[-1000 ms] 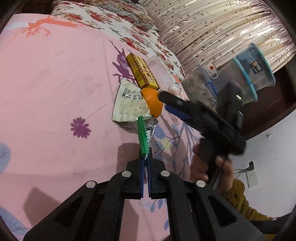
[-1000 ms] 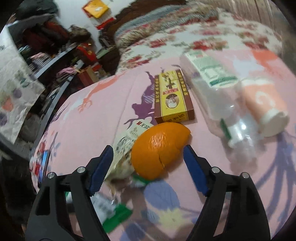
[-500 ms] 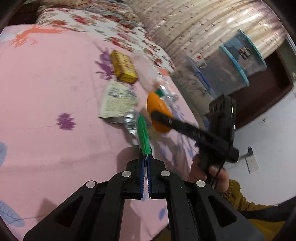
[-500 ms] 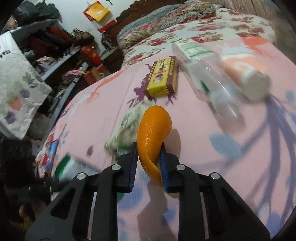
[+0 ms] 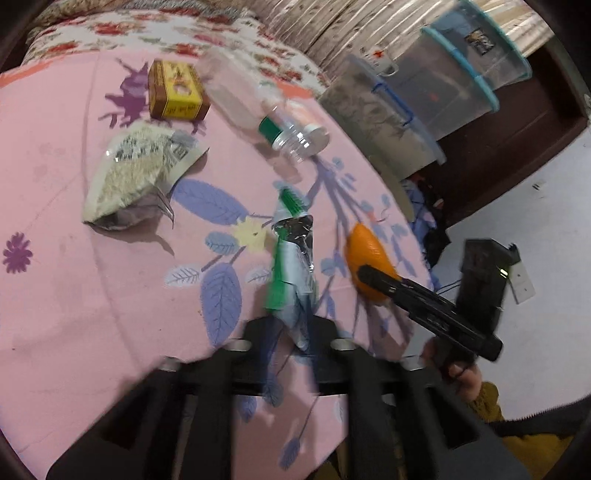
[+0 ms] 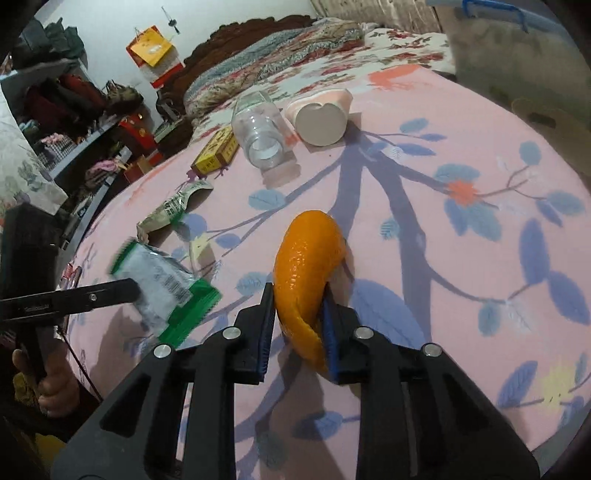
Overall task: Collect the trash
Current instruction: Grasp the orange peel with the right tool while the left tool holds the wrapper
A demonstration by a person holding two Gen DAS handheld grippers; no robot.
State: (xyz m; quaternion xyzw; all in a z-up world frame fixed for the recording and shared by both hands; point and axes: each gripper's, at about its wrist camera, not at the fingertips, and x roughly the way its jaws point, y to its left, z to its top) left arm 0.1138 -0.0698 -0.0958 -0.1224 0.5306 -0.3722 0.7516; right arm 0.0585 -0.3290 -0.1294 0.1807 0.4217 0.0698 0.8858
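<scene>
My left gripper [image 5: 291, 332] is shut on a green and silver foil wrapper [image 5: 293, 266], held above the pink bedspread [image 5: 92, 288]; it also shows in the right wrist view [image 6: 162, 284]. My right gripper [image 6: 299, 325] is shut on an orange peel [image 6: 306, 266], lifted near the bed's edge; the peel shows in the left wrist view [image 5: 365, 258]. On the bed lie a crumpled pale snack packet [image 5: 136, 173], a yellow-brown box [image 5: 175, 92], a clear plastic bottle [image 5: 266, 114] and a pink tube with a white cap [image 6: 321, 118].
Stacked clear storage bins [image 5: 424, 92] stand beside the bed on the right. A floral quilt [image 5: 166, 33] covers the far bed. Cluttered shelves [image 6: 74, 122] stand at the left in the right wrist view. The white floor [image 5: 546, 221] lies past the bed edge.
Both grippers have pulled back toward the bed's near edge with their loads. The orange peel has moved farther from the bottle and the box. The left view has swung right.
</scene>
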